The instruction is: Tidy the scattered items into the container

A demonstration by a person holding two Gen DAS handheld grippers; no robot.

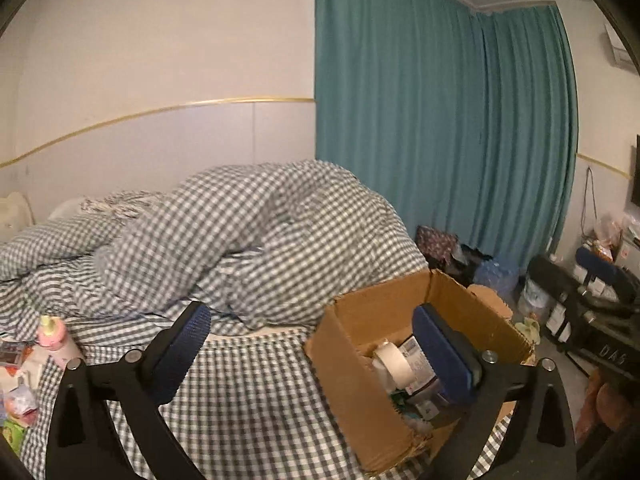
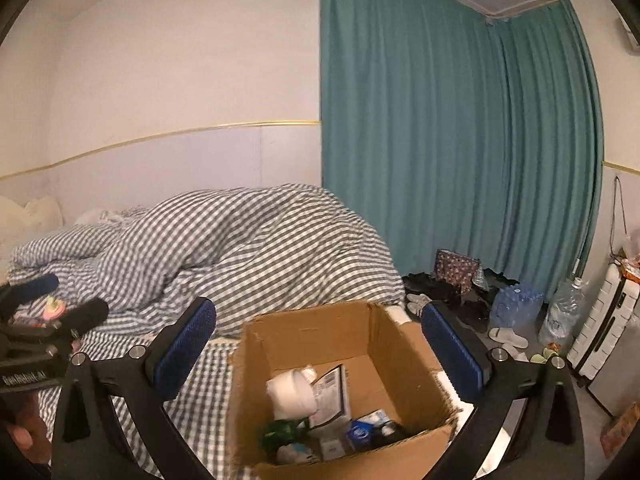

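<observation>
Left wrist view:
- The left gripper (image 1: 310, 344), black tongs with blue ribbed pads, stands wide open and holds nothing.
- The brown cardboard box (image 1: 352, 384) sits on the bed with grey-and-white checked sheet (image 1: 248, 408), at the bed's right edge; its flaps are open.
- The right pad of this gripper is in front of the box opening; the left pad is over the bare sheet.
- Inside the box lie a white roll of tape (image 1: 394, 360) and a printed white packet (image 1: 416, 354), among other small items too blurred to name.
- A pink bottle with a pale yellow cap (image 1: 54, 338) stands near the left edge of the bed, beside some scattered small colourful packets (image 1: 16, 400).
- A crumpled checked duvet (image 1: 240, 232) is heaped on the far part of the bed; a teal curtain (image 1: 440, 120) hangs behind.

Right wrist view:
- The right gripper (image 2: 318, 350), of the same kind, is also fully open and empty.
- The cardboard box (image 2: 256, 384) is between its two pads and below them, not touched by them.
- In the box are the white roll (image 2: 290, 392), a clear packet with print (image 2: 332, 396), something green (image 2: 280, 432) and a blue small packet (image 2: 362, 434).
- The left gripper (image 2: 60, 300) shows at the left edge, over the bed, open, with the pink bottle (image 2: 54, 306) seen between its fingers, farther off.
- On the floor by the curtain (image 2: 460, 140) are clear plastic water bottles (image 2: 516, 304) and white slippers (image 2: 508, 338).
</observation>
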